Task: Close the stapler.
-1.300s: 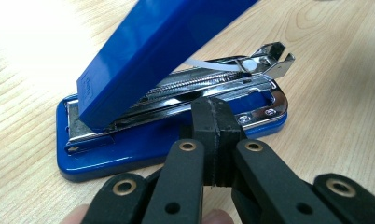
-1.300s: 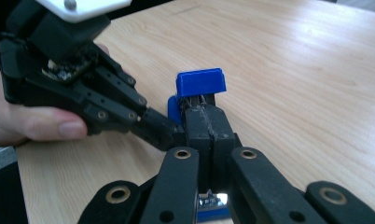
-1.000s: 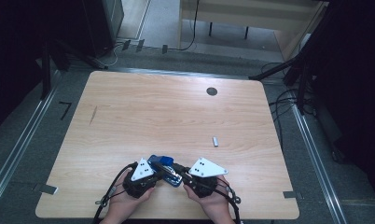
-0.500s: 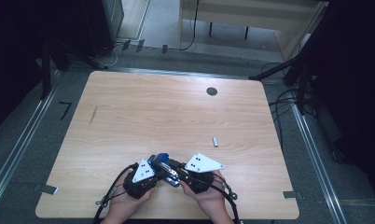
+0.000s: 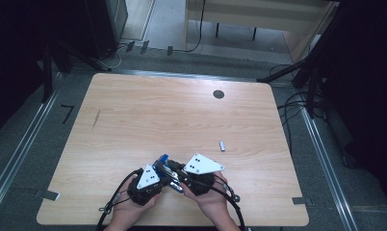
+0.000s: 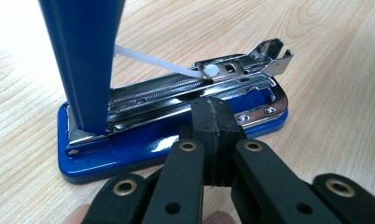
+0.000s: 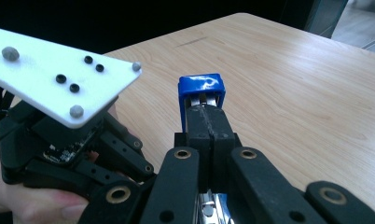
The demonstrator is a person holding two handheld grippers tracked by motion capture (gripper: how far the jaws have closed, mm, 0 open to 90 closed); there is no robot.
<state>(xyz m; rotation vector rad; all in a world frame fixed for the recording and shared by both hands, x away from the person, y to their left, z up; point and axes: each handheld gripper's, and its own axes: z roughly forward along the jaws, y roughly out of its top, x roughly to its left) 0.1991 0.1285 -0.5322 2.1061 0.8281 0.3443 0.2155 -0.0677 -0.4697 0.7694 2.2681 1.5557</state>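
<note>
Left gripper view has the left gripper (image 6: 212,140), jaws clenched, pressing on the base of the blue stapler (image 6: 176,135) at the counter's (image 5: 182,115) near edge, while the right gripper (image 7: 209,135), jaws clenched, lifts its lid, which could slip free and snap down.

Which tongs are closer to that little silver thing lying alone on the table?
Right tongs. The silver piece lies ahead on their side; the left tongs sit farther off.

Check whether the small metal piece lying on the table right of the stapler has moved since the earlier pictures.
No. The small metal piece lies at the same spot, at the same distance below the dark round hole in the table.
</note>
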